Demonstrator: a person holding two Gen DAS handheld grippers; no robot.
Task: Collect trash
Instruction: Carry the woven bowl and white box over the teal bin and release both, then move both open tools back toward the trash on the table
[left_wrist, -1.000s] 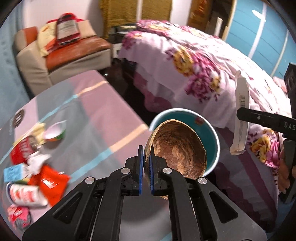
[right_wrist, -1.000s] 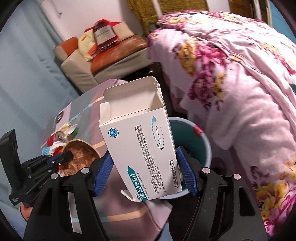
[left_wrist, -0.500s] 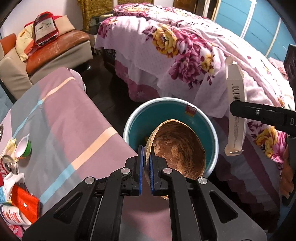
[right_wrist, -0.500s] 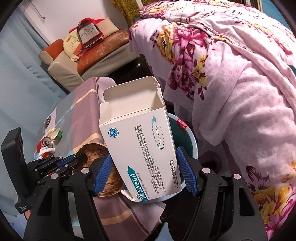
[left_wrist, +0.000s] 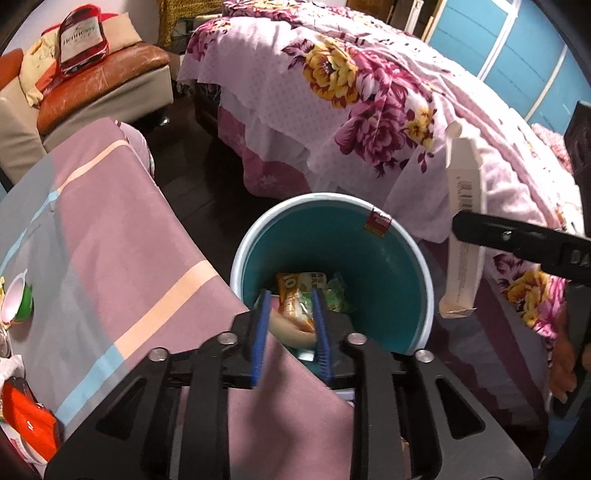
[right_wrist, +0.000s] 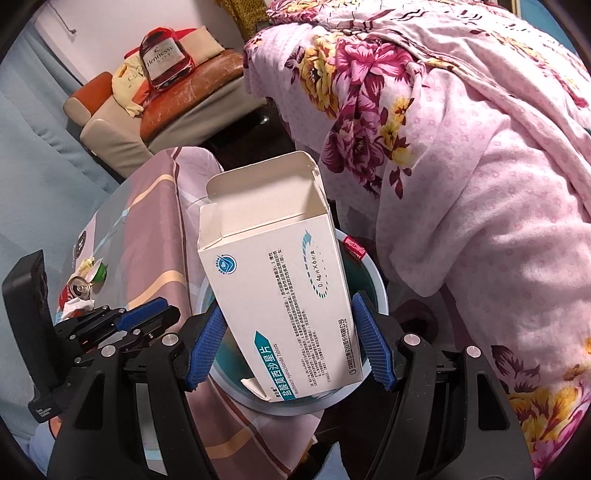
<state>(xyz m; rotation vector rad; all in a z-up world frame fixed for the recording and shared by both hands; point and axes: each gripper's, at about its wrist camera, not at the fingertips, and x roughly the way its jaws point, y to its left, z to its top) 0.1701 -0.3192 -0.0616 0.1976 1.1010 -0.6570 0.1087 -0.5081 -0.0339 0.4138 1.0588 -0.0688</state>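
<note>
A teal trash bin (left_wrist: 388, 258) with a pale rim stands on the floor between table and bed; wrappers (left_wrist: 306, 291) lie inside it. My left gripper (left_wrist: 290, 325) is open and empty right over the bin's near rim. My right gripper (right_wrist: 288, 343) is shut on an open white medicine box (right_wrist: 280, 280) and holds it above the bin (right_wrist: 376, 295). The box also shows edge-on in the left wrist view (left_wrist: 461, 236). The left gripper shows in the right wrist view (right_wrist: 147, 317), left of the box.
A table with a striped purple cloth (left_wrist: 103, 251) lies left of the bin, with a green cup (left_wrist: 18, 302), a red wrapper (left_wrist: 26, 421) and a can (right_wrist: 79, 288) on it. A floral bed (left_wrist: 369, 110) is close behind. A sofa (left_wrist: 92, 92) stands far left.
My left gripper opened and the brown coconut shell it held is gone from its jaws. Both grippers moved closer over the bin; the right one still holds the box.
</note>
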